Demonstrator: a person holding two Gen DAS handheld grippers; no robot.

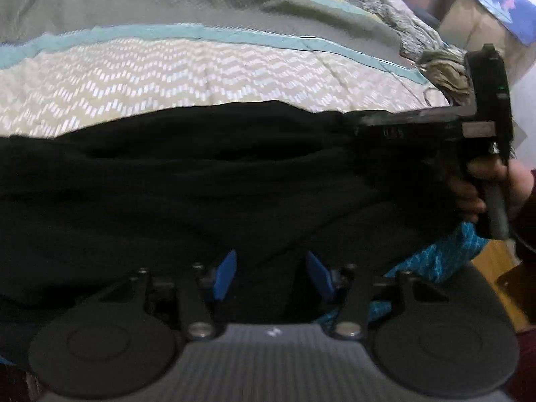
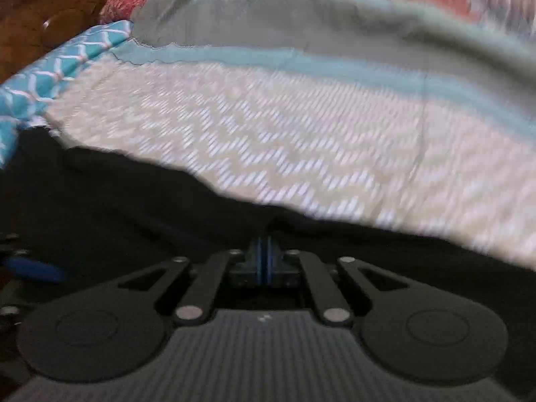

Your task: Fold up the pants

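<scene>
Black pants [image 1: 207, 181] lie bunched across a patterned quilt; they also fill the lower part of the right wrist view [image 2: 140, 207]. My left gripper [image 1: 269, 268] is open, its blue pads apart with black cloth between and beyond them. My right gripper [image 2: 264, 251] is shut on the pants' upper edge; its blue pads are pressed together on the cloth. The right gripper also shows in the left wrist view [image 1: 355, 127] at the right, held by a hand and gripping the pants' edge.
The quilt [image 1: 207, 70] has beige chevron, teal and grey bands. A teal patterned cloth [image 1: 435, 258] lies near the bed's right edge. A grey knit bundle [image 1: 445, 70] sits behind. A brown wooden headboard [image 2: 40, 16] stands at the upper left.
</scene>
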